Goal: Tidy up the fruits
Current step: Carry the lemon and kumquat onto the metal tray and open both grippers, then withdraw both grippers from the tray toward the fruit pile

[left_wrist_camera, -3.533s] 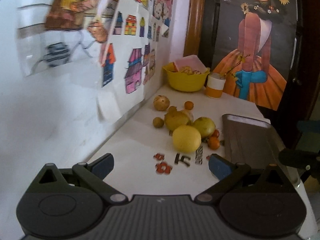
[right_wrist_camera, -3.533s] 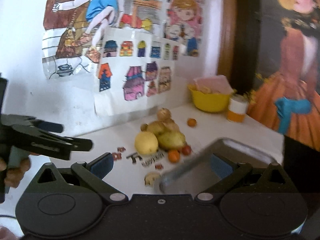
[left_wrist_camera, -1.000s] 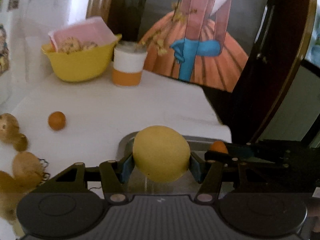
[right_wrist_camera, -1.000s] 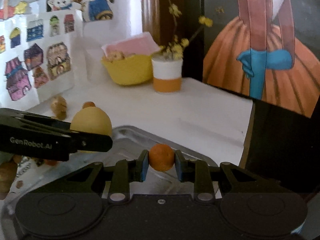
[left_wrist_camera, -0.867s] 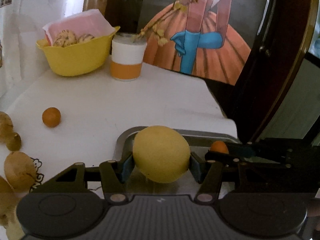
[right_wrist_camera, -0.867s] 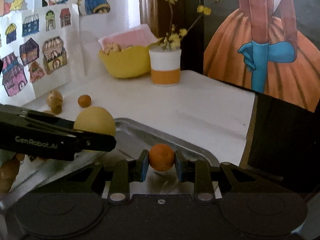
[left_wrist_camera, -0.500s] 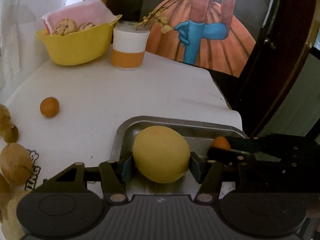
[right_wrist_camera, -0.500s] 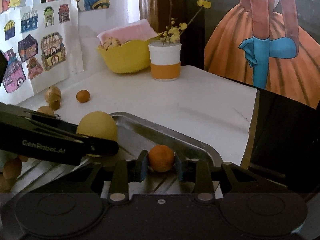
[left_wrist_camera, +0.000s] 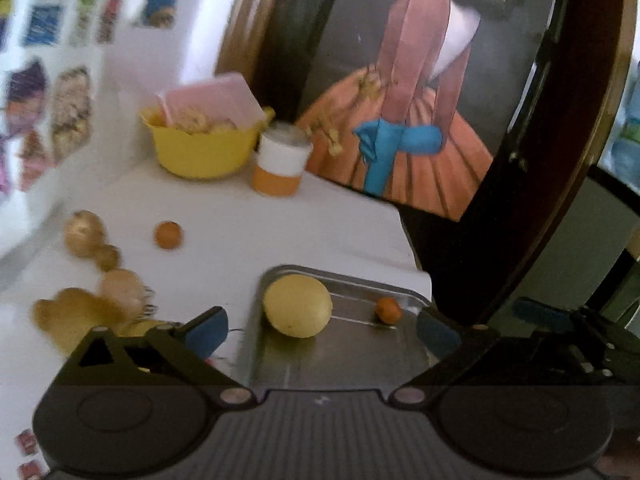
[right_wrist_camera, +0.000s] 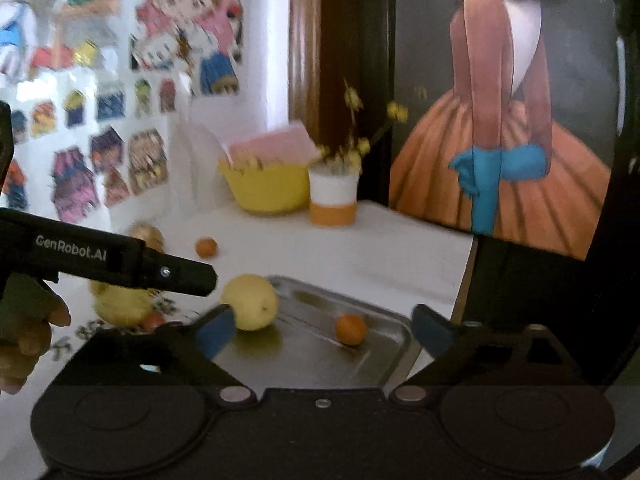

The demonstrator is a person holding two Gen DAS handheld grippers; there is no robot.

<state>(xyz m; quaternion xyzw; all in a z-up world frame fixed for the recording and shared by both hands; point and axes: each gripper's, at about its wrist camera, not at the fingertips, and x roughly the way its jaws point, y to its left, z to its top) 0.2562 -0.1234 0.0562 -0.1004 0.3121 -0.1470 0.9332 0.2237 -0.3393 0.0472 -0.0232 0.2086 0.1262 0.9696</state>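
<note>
Hand-held grippers, left [left_wrist_camera: 320,326] and right [right_wrist_camera: 320,330], both spread empty; remaining brownish-yellow fruits [left_wrist_camera: 76,312] lie at left's nine o'clock.

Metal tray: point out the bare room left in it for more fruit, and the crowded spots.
In the metal tray, the near half, this side of the yellow fruit and the small orange fruit, is bare, as is the gap between them. The table is crowded left of the tray, around the brownish fruits.

the left hand-held gripper [right_wrist_camera: 176,276] reads "genrobot.ai" in white along its side.
</note>
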